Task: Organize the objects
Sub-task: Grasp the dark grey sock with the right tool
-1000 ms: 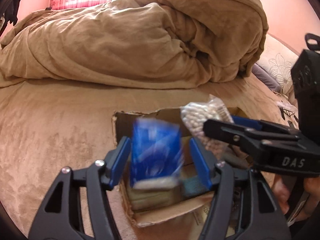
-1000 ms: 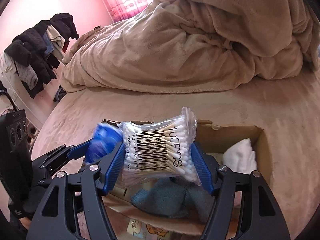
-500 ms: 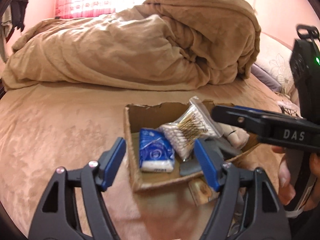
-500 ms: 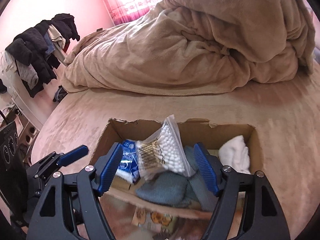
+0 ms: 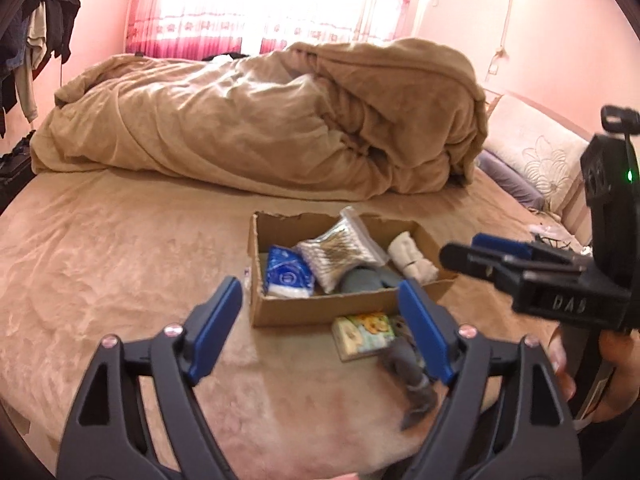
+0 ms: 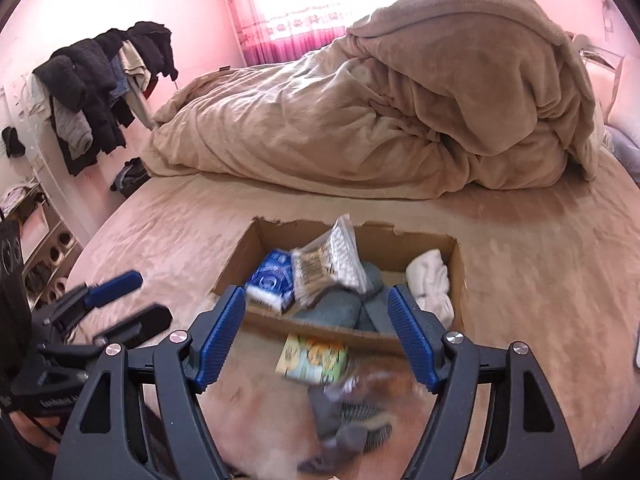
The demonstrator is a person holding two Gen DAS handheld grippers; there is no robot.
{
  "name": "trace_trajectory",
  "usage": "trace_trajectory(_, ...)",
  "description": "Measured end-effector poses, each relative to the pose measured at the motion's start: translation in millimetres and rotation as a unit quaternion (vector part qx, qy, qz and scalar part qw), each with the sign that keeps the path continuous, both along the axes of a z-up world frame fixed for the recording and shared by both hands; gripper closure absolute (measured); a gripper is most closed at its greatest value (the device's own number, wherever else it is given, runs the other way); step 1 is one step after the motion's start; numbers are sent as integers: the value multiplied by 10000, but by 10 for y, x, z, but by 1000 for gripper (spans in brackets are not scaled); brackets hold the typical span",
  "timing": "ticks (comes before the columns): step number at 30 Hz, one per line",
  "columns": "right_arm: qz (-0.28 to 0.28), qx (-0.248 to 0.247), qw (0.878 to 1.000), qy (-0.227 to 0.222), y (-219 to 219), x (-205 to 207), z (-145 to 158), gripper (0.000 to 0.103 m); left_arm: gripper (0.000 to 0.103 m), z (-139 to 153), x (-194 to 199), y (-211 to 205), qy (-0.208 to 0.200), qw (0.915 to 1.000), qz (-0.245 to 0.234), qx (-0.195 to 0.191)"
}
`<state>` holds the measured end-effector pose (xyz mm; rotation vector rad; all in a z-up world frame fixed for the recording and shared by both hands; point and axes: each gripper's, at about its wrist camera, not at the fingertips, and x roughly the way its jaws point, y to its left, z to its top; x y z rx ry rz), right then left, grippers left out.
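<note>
A cardboard box (image 5: 320, 308) (image 6: 460, 276) sits on the bed. Inside lie a blue tissue pack (image 5: 288, 272) (image 6: 272, 280), a bag of cotton swabs (image 5: 340, 252) (image 6: 332, 264), a grey-blue cloth (image 5: 364, 278) (image 6: 340, 308) and a white rolled cloth (image 5: 412, 256) (image 6: 430, 280). In front of the box lie a colourful card pack (image 5: 362, 334) (image 6: 314, 358) and a grey sock (image 5: 412, 376) (image 6: 344, 420). My left gripper (image 5: 320, 328) is open and empty, short of the box. My right gripper (image 6: 316, 332) is open and empty above the box's near edge; it also shows in the left wrist view (image 5: 488, 252).
A crumpled tan duvet (image 5: 280, 116) (image 6: 400, 100) is piled at the back of the bed. A pillow (image 5: 536, 152) lies at the right. Clothes hang on a rack (image 6: 100, 80) at the left wall. The bed's near edge is close below the grippers.
Both grippers let go of their loads and drew back from the box: the blue tissue pack and the cotton swab bag now lie inside it. Both pairs of jaws are empty.
</note>
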<state>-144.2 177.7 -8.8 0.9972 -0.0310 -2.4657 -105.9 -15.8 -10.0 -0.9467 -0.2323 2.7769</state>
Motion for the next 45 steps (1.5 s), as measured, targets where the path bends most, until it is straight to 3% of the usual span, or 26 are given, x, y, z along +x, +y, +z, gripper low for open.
trace_trajectory(4, 79, 47, 10000, 21, 61, 226, 23, 26, 14, 77, 206, 46, 45, 10000, 53, 42)
trace_trajectory(14, 267, 240, 9992, 184, 224, 820, 71, 26, 14, 55, 590, 158, -30, 9998, 144, 125)
trace_trajectory(20, 258, 308, 9990, 210, 311, 968, 9, 26, 14, -19, 687, 224, -100, 9998, 158, 103)
trace_trajectory(41, 321, 760, 9942, -690, 262, 506, -1012, 26, 14, -801, 355, 381, -922, 9955, 106, -179)
trace_trajectory(45, 403, 731, 9927, -869, 200, 432, -1147, 30, 14, -938, 310, 350, -1065, 9941, 135, -182)
